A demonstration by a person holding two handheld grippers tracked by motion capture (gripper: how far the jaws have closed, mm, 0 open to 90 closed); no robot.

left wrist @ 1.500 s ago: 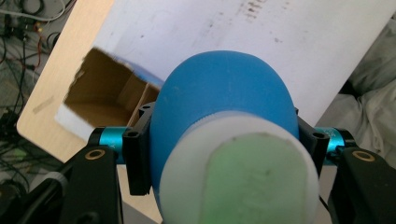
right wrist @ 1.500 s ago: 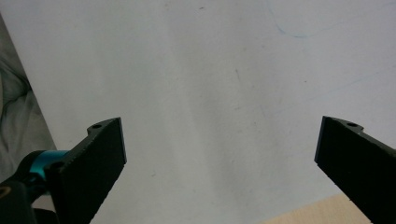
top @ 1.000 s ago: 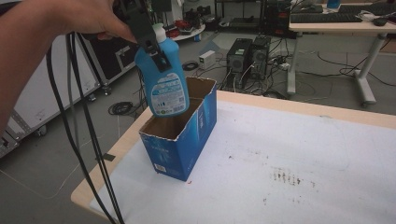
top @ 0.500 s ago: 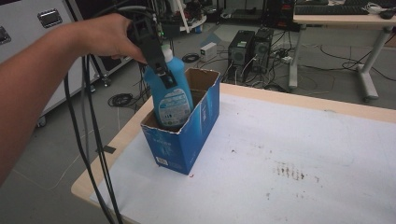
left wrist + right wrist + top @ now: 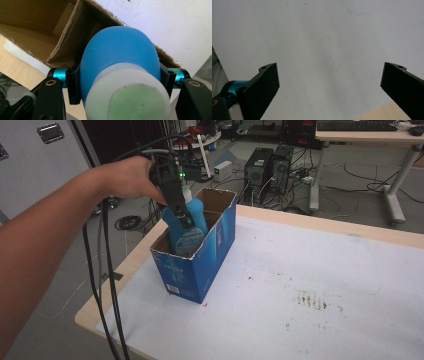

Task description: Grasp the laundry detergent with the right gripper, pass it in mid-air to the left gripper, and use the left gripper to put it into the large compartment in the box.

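The blue bottle [image 5: 186, 222] carried a pale label on its front, but the print on it was too small to read in the high view; the blue cardboard box [image 5: 200, 257] showed a small white panel, like a barcode patch, low on its near face, also unreadable. The left gripper [image 5: 175, 200] pinched the bottle at its shoulders, just under the white cap [image 5: 186, 194], and held it upright with its lower half sunk inside the box, in the compartment nearer the person. The box stood near the left corner of the desk [image 5: 325, 270], on the white sheet covering it.

The left gripper view looked straight down over the bottle [image 5: 120, 60]: the cap [image 5: 127, 97] had a pale green top, the black pads pressed both sides of the blue body, and beyond it lay the brown inner walls and a cardboard divider of the box [image 5: 62, 32], details the high view hid.

The right gripper view showed the right gripper [image 5: 329, 90] with jaws spread wide, holding nothing, above the white sheet [image 5: 317, 37], with a strip of the desk's wooden edge [image 5: 382, 112] beneath.
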